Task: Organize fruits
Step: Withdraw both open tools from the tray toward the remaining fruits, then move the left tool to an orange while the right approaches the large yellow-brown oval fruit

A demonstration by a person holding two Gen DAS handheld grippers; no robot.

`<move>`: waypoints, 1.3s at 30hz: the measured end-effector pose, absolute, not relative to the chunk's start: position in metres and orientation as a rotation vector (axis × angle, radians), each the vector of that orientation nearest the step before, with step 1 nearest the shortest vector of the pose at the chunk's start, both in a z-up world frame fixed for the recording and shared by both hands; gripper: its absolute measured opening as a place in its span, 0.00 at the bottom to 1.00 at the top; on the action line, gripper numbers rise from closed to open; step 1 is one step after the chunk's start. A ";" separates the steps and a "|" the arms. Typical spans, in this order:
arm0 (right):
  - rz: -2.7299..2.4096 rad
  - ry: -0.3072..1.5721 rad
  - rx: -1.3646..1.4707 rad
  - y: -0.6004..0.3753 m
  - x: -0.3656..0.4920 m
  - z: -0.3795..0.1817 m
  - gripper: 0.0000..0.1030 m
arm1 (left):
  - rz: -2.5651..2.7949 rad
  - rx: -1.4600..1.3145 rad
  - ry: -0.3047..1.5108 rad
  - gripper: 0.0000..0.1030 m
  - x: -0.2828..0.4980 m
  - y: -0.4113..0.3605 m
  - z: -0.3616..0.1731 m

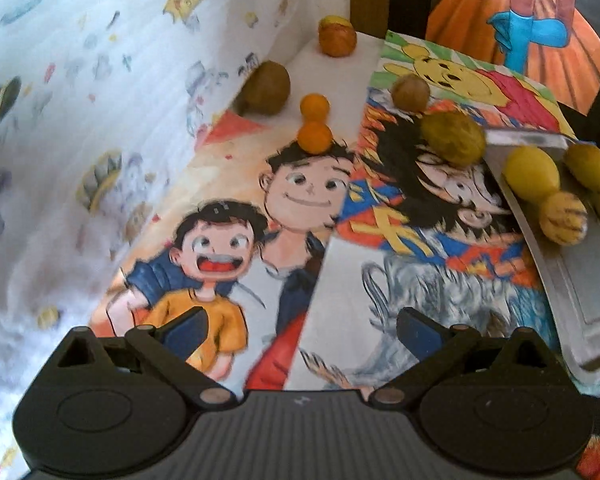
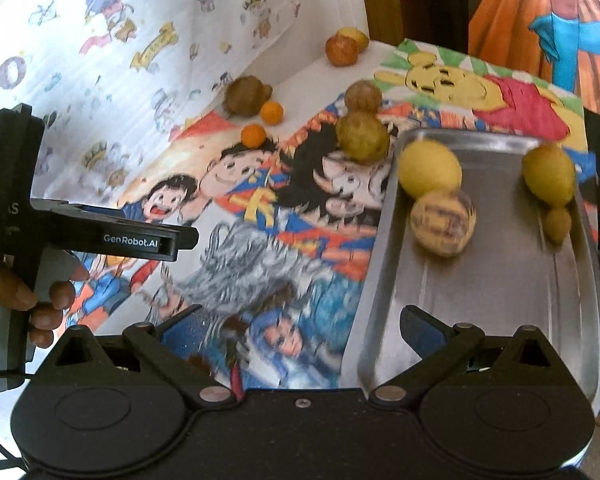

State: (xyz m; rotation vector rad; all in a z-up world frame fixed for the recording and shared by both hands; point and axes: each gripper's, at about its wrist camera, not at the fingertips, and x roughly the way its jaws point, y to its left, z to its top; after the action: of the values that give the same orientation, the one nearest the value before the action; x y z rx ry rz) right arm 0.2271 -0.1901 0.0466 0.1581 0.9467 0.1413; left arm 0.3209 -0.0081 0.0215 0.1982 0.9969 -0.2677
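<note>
**Fruit sorting: tray partly filled, plenty left outside it**

So the metal tray (image 2: 500,280) is the landmark here. Four pieces are already in it: a yellow lemon-looking fruit (image 2: 430,168) at its far left corner, a striped pale melon-ish one (image 2: 444,222) touching that and just nearer, a yellow-green fruit (image 2: 550,172) at the far right wall, and a tiny one (image 2: 558,222) right beside it.

Still outside the tray, on the cartoon-covered table (image 2: 300,240): a greenish fruit (image 2: 362,136) just off the tray's far left corner, a brown round one (image 2: 362,96) behind it, two small oranges (image 2: 254,135) (image 2: 271,112) further left, a brown kiwi-like fruit (image 2: 246,96) by the second orange, and a reddish fruit (image 2: 342,50) way out past the tray's far end with something yellow behind it.

Left gripper (image 1: 300,332) and right gripper (image 2: 300,328) both have their jaws apart, holding nothing. I'd call it under half done, roughly six or seven pieces to go.
</note>
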 end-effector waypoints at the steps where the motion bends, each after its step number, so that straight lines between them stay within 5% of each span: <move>1: 0.147 0.939 0.153 -0.192 0.232 0.048 0.99 | -0.264 0.199 0.992 0.99 0.325 -0.010 0.022; 26: 0.186 0.783 -0.239 -0.206 0.354 0.026 0.99 | -0.199 0.178 0.945 0.99 0.416 -0.049 0.008; 39: 0.205 0.760 -0.449 -0.188 0.399 -0.003 0.90 | -0.193 0.074 0.952 0.99 0.458 -0.059 -0.002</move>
State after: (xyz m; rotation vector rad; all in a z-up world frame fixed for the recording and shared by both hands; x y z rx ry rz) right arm 0.3992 -0.1877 -0.0031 -0.4487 0.7597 0.2055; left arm 0.4579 -0.0593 -0.0022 0.0741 0.9517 -0.1928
